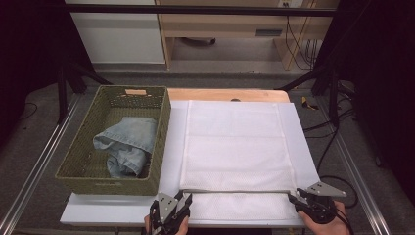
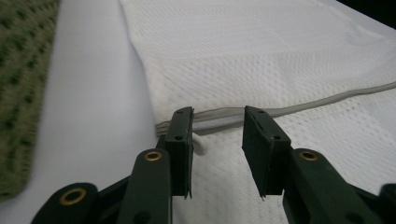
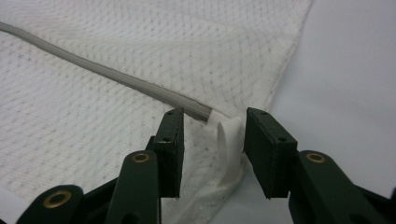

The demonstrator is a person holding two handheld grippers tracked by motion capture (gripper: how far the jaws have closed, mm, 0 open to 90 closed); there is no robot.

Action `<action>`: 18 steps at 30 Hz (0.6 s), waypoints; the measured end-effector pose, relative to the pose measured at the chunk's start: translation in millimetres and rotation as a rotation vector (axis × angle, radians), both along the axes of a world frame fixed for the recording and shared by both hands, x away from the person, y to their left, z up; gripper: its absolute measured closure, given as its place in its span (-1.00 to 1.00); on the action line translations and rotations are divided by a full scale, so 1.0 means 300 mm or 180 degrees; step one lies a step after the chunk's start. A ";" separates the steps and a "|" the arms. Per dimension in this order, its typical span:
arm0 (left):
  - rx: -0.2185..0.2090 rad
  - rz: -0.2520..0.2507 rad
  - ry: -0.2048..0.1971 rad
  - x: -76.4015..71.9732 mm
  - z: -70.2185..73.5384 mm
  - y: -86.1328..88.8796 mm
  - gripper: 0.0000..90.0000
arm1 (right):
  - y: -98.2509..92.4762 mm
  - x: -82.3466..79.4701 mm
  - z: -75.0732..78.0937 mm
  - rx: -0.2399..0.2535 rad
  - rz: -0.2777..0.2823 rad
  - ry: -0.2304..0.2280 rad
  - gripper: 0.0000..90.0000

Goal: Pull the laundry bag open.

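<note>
White surface [image 1: 122, 208]: mesh laundry bag [image 1: 237, 142] lies folded once; left gripper [image 1: 185, 199] and right gripper [image 1: 295, 197], jaws spread, straddle its six-o'clock fold; further folding likely remains.

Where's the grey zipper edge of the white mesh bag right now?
In the high view, the grey zipper edge crosses the white mesh bag near the table's front, between the left hand-held gripper and right hand-held gripper.

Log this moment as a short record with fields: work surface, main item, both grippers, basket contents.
surface: white table top
main item: white mesh laundry bag, flat, grey zipper edge near the front
left gripper: jaws apart at the zipper's left end, not pressing on it
right gripper: jaws apart around the white tab at the zipper's right end
basket: green woven basket, left of the bag, holds crumpled blue denim garment
</note>
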State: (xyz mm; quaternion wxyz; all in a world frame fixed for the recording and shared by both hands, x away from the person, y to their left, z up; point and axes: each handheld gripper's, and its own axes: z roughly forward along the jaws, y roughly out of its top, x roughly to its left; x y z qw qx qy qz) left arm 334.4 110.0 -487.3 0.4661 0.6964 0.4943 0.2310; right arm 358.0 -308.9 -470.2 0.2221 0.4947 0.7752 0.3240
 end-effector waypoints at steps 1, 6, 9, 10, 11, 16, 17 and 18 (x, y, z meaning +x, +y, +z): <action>0.0018 -0.0024 -0.0008 0.004 -0.004 -0.005 0.41 | 0.008 -0.003 0.006 0.0023 0.0008 -0.0008 0.30; 0.0011 -0.0192 0.0032 0.030 -0.008 -0.023 0.35 | 0.085 -0.012 0.064 -0.0035 0.0191 -0.0202 0.21; -0.0059 -0.0295 0.0058 0.056 -0.001 -0.020 0.34 | 0.160 0.008 0.099 0.0002 0.0510 -0.0311 0.08; -0.0120 -0.0341 0.0093 0.067 0.003 -0.017 0.33 | 0.188 0.021 0.107 0.0035 0.0631 -0.0341 0.05; -0.0160 -0.0398 0.0123 0.077 0.006 -0.016 0.33 | 0.218 0.033 0.114 0.0034 0.0735 -0.0354 0.04; -0.0012 -0.0536 0.0217 0.112 0.031 -0.027 0.30 | 0.363 0.112 0.120 -0.0013 0.1259 -0.0354 0.07; -0.0016 -0.0592 0.0229 0.116 0.035 -0.032 0.28 | 0.386 0.125 0.117 -0.0035 0.1343 -0.0351 0.07; -0.0039 -0.0638 0.0266 0.120 0.039 -0.039 0.27 | 0.407 0.134 0.113 -0.0050 0.1401 -0.0327 0.08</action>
